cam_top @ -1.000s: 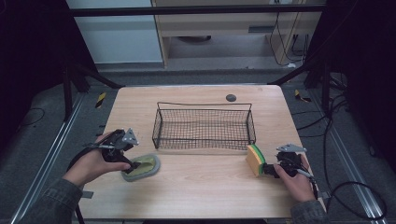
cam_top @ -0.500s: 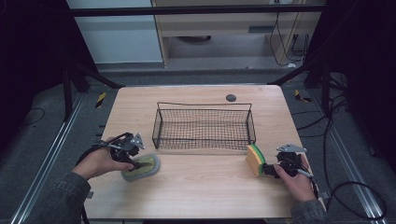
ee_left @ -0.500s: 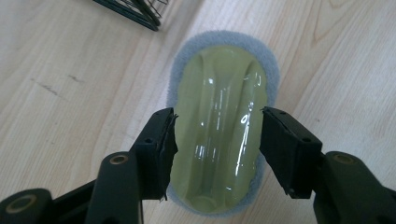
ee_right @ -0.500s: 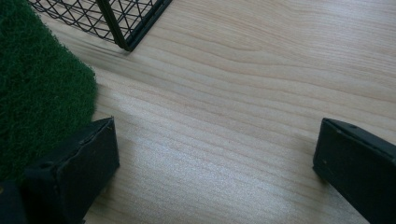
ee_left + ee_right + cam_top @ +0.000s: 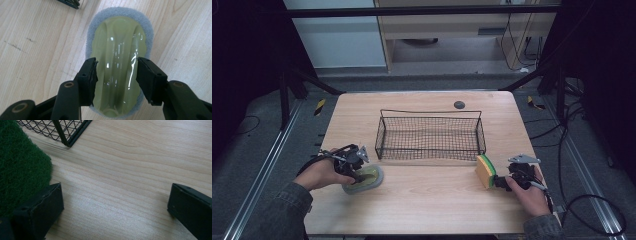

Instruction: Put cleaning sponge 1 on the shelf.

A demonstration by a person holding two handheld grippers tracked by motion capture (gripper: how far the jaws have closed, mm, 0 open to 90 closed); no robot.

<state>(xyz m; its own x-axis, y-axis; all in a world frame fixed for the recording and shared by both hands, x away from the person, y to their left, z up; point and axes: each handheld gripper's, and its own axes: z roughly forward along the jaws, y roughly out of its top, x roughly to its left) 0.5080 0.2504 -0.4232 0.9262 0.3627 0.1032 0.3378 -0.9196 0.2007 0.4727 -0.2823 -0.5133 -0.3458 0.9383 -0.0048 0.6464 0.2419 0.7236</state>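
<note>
The oval scrubber lies flat on the tabletop at the near left, just in front of the left end of the wire basket. The left tool sits down over it, and its jaws have just been closing: in the left gripper view they bracket the glossy yellow-green grip on either side, pads at or touching its flanks, so the hold looks about made rather than firm. That moulded grip seems smooth and probably slick, while the grey foam base under it is soft and will give; the piece should be light. The waist of the grip, where the jaws now stand, is the sensible place to pinch, squarely across the narrow width so it does not squirt out. At the near right, the right tool rests on the tabletop with its jaws spread wide and nothing between them; the yellow and green sponge stands on edge just left of it, its scouring face against the left jaw. That sponge is soft and light too, and would best be taken across its thickness.
</note>
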